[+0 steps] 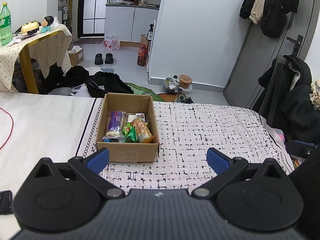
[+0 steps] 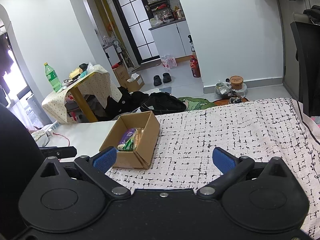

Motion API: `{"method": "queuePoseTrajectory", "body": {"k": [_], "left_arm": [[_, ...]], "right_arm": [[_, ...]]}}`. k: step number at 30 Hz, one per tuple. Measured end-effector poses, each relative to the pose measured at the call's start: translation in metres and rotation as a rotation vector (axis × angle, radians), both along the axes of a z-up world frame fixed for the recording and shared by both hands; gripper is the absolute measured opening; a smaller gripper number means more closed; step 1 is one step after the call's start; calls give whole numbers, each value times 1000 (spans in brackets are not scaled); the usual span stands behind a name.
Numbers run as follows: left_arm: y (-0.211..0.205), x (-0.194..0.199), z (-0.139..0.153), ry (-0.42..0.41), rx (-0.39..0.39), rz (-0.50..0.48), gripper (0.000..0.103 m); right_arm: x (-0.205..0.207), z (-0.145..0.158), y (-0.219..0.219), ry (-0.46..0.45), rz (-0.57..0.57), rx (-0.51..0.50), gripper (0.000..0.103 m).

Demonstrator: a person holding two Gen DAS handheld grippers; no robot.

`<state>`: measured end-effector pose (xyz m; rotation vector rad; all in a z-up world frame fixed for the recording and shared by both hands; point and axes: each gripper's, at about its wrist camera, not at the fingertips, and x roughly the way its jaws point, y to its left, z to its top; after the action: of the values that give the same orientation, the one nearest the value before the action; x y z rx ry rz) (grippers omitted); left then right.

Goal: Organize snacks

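Note:
A brown cardboard box (image 1: 128,152) stands on the patterned cloth (image 1: 200,124) covering the bed. Inside lie several snacks: a purple packet (image 1: 115,121), a green packet (image 1: 130,133) and an orange biscuit pack (image 1: 143,130). My left gripper (image 1: 158,159) hovers just in front of the box, open, with nothing between its blue pads. In the right wrist view the same box (image 2: 138,140) sits ahead and to the left. The right gripper (image 2: 164,159) is open and empty, its left pad (image 2: 106,159) close to the box's near corner.
A white sheet (image 1: 46,124) with a red cable (image 1: 10,128) lies left of the cloth. A phone (image 1: 5,201) rests at the near left. Beyond the bed's far edge are a black bag (image 1: 108,84), a draped side table (image 1: 40,46) and a dark chair (image 1: 288,92).

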<state>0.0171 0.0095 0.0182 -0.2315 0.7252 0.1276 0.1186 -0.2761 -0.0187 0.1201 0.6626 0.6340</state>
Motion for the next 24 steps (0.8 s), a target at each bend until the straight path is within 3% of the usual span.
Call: {"method": "queuePoseTrajectory", "body": {"k": [24], "left_arm": [[1,-2,-1,-3,8,-3,103]], "right_arm": [[-1,4,5,-11,16,-29,103]]}}
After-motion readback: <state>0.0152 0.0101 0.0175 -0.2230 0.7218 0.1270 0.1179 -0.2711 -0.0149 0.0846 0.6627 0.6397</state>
